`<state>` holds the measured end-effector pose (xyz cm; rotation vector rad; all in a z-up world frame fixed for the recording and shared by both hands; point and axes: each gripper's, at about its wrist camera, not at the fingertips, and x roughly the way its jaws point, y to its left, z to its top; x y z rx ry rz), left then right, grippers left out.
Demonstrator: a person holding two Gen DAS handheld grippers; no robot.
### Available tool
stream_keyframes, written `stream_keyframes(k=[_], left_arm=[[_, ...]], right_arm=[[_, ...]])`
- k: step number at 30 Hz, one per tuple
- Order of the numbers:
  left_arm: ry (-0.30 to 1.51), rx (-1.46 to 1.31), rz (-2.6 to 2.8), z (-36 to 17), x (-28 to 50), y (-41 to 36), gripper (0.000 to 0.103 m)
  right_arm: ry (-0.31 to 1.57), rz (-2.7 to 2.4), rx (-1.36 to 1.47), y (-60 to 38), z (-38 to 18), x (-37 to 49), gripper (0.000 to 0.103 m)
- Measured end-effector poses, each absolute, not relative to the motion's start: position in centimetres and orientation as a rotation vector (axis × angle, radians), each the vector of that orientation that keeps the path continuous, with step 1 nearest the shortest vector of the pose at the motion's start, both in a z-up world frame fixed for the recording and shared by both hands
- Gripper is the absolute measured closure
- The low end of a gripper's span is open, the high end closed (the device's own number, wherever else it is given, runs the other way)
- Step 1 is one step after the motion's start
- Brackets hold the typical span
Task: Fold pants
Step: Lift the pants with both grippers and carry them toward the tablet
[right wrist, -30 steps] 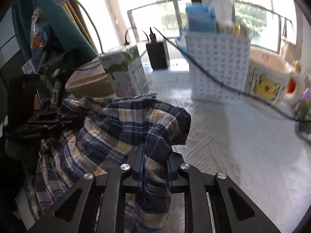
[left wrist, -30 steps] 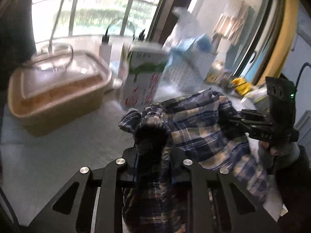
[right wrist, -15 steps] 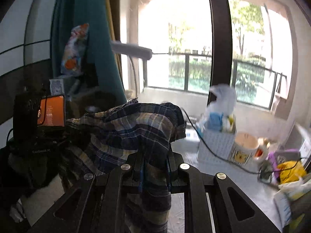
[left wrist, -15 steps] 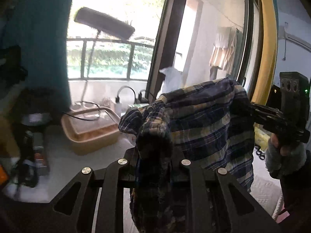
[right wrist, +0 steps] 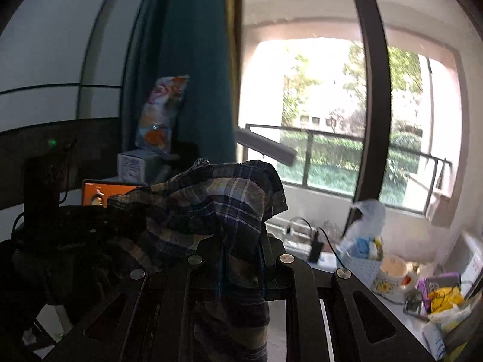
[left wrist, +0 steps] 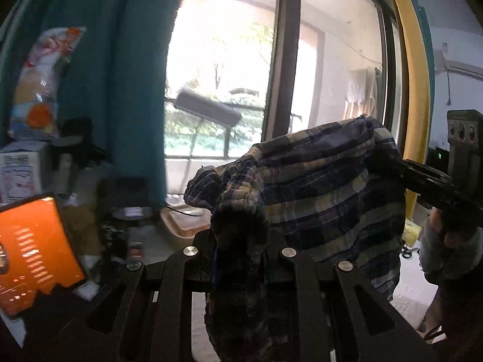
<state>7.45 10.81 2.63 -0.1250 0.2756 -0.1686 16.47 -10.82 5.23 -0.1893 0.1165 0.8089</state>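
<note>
The navy-and-tan plaid cloth pants are held aloft above the tabletop, clamped by left gripper and right gripper fingers. No legible writing is discernible.

Readable text: none in either view.
White box: rows of small print, too blurred to read.
Orange screen: pale marks in rows, not legible.
Snack bag: coloured print, no letters that can be made out.
Mug: a yellow picture, no words.
</note>
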Motion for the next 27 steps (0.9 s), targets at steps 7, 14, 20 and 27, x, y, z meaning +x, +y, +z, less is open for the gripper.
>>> stream_keyframes(k=[7, 14, 20, 27], left_arm=[[0.194, -0.113, -0.082, 4.6, 2.1, 14.7, 0.084], [0.189, -0.136, 0.026, 4.8, -1.3, 19.4, 0.084], [0.257, -0.146, 0.056, 3.4, -1.5, 22.4, 0.084], [0.331, -0.148, 0.011, 1.6, 0.6, 24.0, 0.084]], right_arm=[[0.036, 0.895, -0.198, -7.6, 7.4, 12.3, 0.086], [0.028, 0.987, -0.211, -2.4, 7.4, 10.2, 0.086], [0.082, 1.002, -0.236, 1.8, 6.3, 10.4, 0.086], [0.121, 0.943, -0.294, 4.0, 5.0, 10.4, 0.086]])
